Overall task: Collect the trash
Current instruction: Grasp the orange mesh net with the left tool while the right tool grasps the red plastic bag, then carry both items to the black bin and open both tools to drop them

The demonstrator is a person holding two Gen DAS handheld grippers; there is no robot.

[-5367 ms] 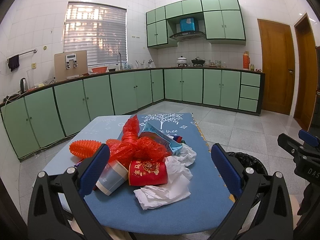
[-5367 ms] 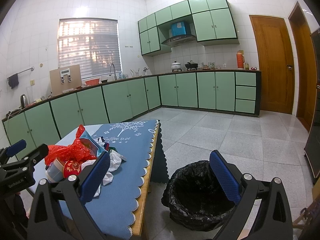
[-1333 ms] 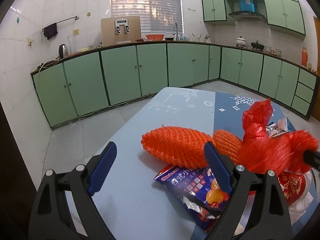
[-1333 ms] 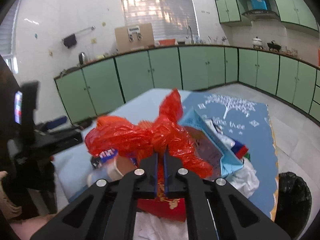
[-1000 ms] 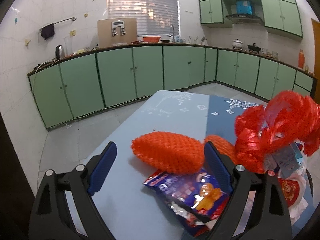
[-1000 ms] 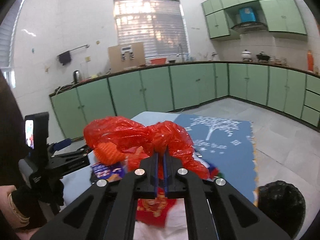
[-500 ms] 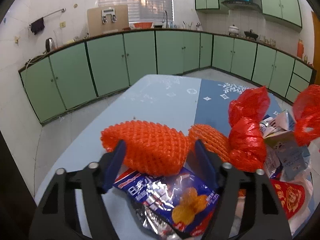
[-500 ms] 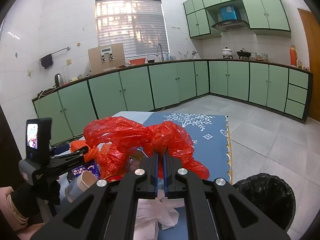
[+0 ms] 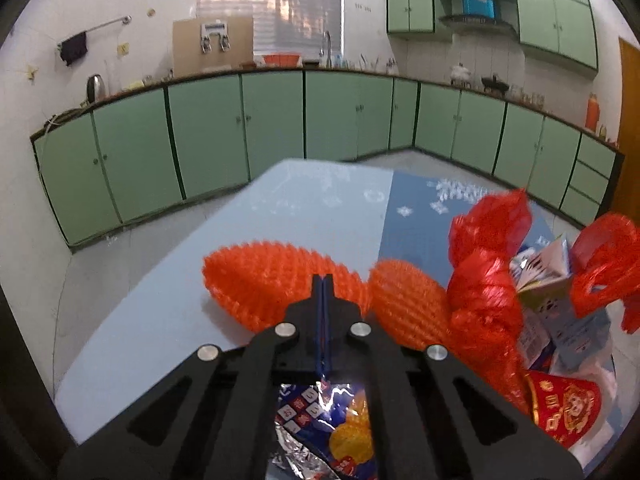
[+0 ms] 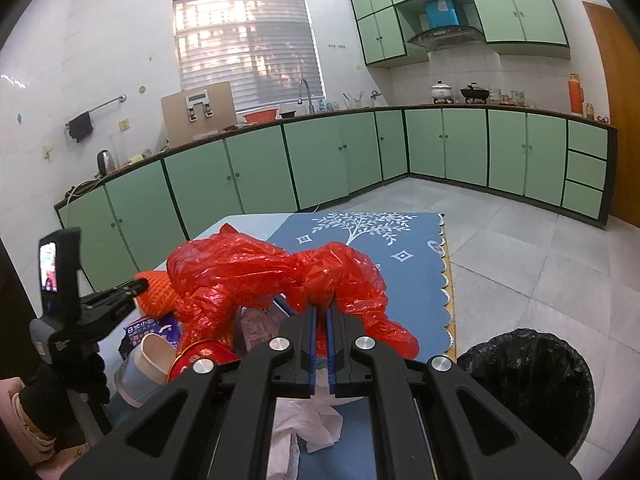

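Beside table's rt edge [image 10: 447, 280]: bin [image 10: 528, 384]. Rt gripper [image 10: 320, 312] grasps red bag [image 10: 248, 268]; lft gripper [image 9: 322, 284] just clenched on orange net [image 9: 264, 280].

A blue-clothed table [image 9: 280, 216] carries orange foam netting [image 9: 260, 280] and a snack wrapper [image 9: 332, 420].

Strong fisheye bending in both views, with black corners and curved cabinet [image 10: 256, 176] lines near the edges. Daylight through the blinds of the window [image 10: 248, 48], washed out and pinkish there. Dimmer, reddish and a little soft in the left wrist view; slight motion blur on the orange foam net [image 9: 272, 280] below the window. Brighter and sharper in the right wrist view, with glare on the white wall tiles left of the window.
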